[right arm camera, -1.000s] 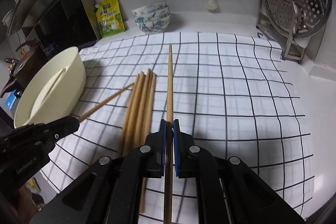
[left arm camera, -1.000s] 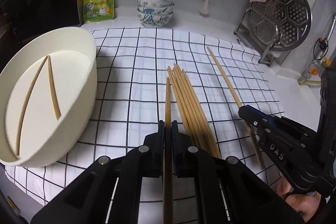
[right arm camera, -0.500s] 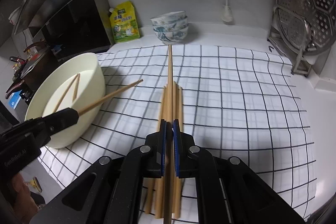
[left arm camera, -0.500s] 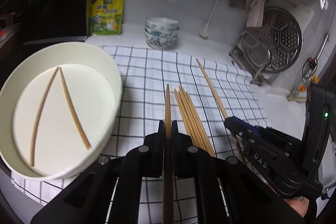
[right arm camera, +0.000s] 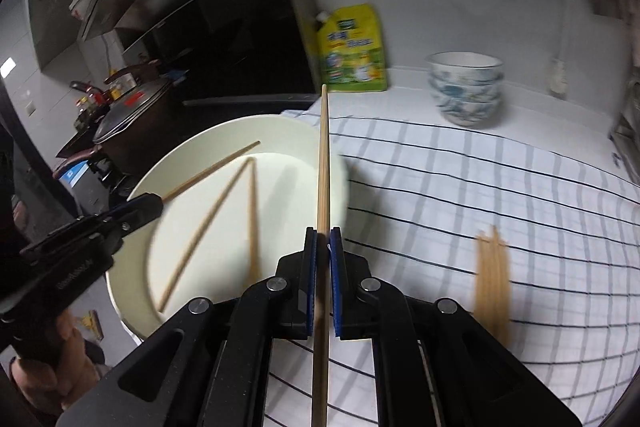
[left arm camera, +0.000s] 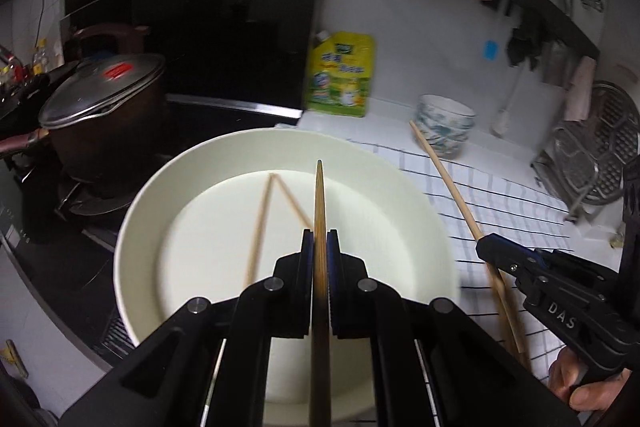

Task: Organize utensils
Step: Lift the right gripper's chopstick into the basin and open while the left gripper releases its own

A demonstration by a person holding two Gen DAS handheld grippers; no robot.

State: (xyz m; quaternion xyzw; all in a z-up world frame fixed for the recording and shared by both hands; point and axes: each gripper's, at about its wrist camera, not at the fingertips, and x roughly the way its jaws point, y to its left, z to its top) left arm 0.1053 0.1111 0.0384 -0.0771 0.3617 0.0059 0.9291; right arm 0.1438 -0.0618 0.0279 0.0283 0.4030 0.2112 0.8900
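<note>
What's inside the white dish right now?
Two loose chopsticks lie on the floor of the white dish, tips meeting in a V. The left gripper holds a third chopstick above it. The near part of the floor is hidden behind the gripper.

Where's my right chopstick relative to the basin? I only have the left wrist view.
Observer: The right gripper is shut on its chopstick, which crosses the near edge of the basin; its tip reaches past the far rim.
Operator: Any chopsticks left on the cloth?
Observer: Yes, a bundle lies on the cloth to the right of the gripper.
Operator: And my left one?
Observer: From the right wrist view, the left gripper holds its chopstick above the two chopsticks in the basin.
</note>
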